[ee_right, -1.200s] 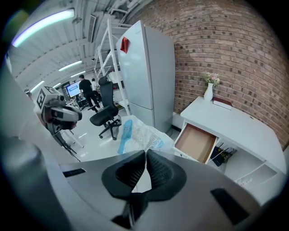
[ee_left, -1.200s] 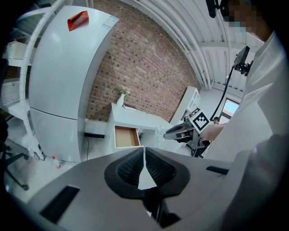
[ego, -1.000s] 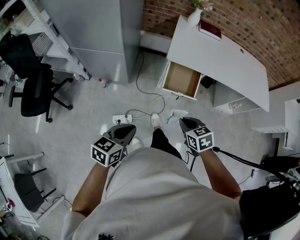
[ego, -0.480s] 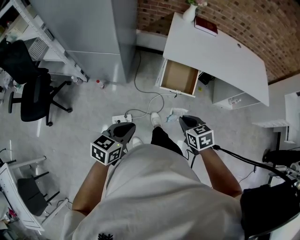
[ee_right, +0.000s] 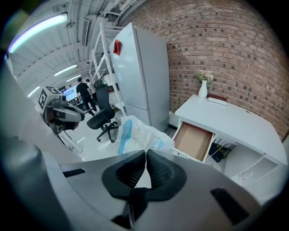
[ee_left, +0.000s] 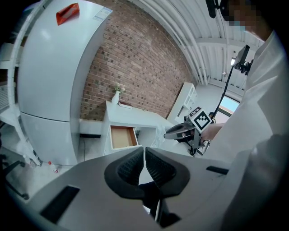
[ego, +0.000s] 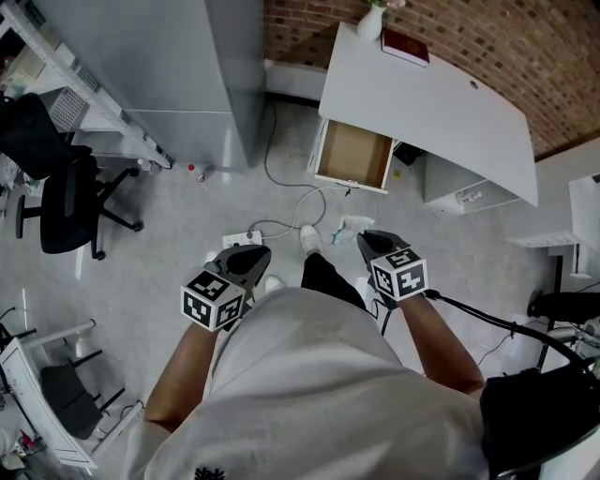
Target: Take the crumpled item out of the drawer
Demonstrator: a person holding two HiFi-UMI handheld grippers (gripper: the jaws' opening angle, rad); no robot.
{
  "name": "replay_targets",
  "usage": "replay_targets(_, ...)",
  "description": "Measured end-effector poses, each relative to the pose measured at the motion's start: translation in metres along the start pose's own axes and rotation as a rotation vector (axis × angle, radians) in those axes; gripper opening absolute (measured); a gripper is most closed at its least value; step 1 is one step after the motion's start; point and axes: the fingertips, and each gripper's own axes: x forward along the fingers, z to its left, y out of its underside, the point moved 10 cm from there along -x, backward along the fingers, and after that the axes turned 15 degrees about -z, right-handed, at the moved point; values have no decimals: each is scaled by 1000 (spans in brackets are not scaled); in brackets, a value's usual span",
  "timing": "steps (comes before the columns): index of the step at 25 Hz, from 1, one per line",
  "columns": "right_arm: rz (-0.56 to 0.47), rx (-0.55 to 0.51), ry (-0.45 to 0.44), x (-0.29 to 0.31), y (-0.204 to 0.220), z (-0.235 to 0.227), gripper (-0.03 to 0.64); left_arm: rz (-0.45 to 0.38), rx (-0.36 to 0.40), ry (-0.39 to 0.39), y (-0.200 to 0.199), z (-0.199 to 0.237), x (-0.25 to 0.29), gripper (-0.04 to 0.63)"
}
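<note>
I have the right gripper [ee_right: 145, 152] pinched shut on an edge of the crumpled white-and-blue plastic wrapper [ee_right: 137, 133]. That keeps the wrapper out past the jaw tips, well away from the open, brown-lined drawer [ego: 354, 155], which looks bare. My left gripper [ee_left: 144, 150], jaws together on nothing, is equally far from the drawer, apparently just spare.

The vase [ego: 371, 21] and the book [ego: 405, 47] sit at the desk's [ego: 450, 112] back left corner; the drawer [ego: 353, 155] juts open from its front edge.
</note>
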Motion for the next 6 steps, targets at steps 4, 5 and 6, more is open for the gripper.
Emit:
replay_targets(4,6,2,-1,6,-2,-10,35,14,4,1,-1,3,9,28)
replay_targets(5,6,2,0,8,-3,-12,35,16,5,2,-1,4,11,28)
replay_targets(6,6,2,0,9,-4,-15,35,19,6,2,-2,6,13,28)
